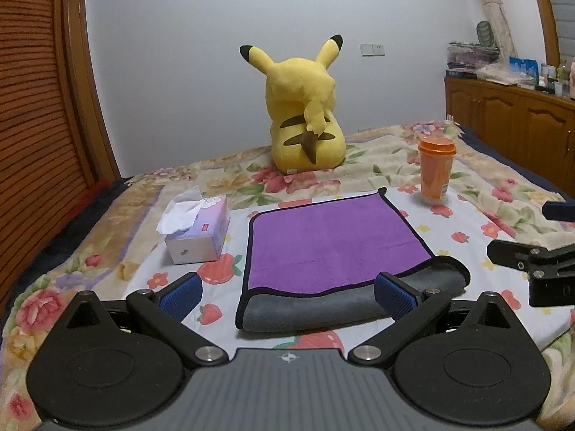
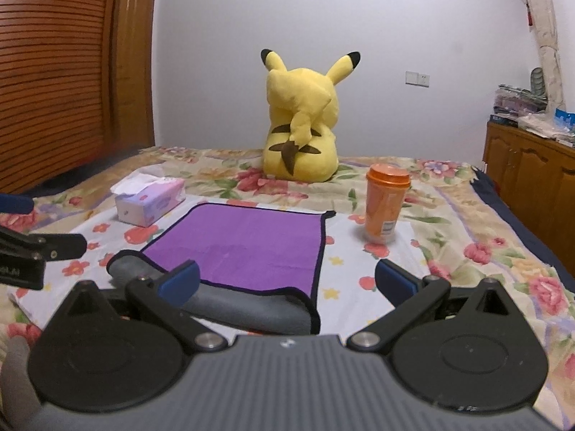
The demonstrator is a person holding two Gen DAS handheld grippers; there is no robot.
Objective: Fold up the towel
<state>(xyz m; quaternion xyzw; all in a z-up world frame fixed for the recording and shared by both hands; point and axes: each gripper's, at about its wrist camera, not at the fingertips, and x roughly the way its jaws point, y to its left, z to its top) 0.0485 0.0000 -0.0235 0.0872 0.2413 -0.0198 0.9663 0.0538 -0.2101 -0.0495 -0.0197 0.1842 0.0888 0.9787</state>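
1. The towel lies flat on the bed, purple side up with a black hem; its near edge is turned over so that a grey strip shows along the front.
2. The left gripper is released, its blue pads spread wide, one off the towel's left edge and the other over the grey fold at the right. It grasps nothing.
3. The right gripper is likewise released and empty; its left finger sits over the grey fold and its right finger over bare bedsheet beside the towel's right edge.
4. Each gripper shows at the edge of the other's view, side by side at the towel's near end.
5. A tissue box stands just left of the towel, with a tissue sticking out of the top.
6. An orange cup with a lid stands upright near the towel's far right corner.
7. A yellow plush toy sits well behind the towel, back to the cameras, against a pale wall.
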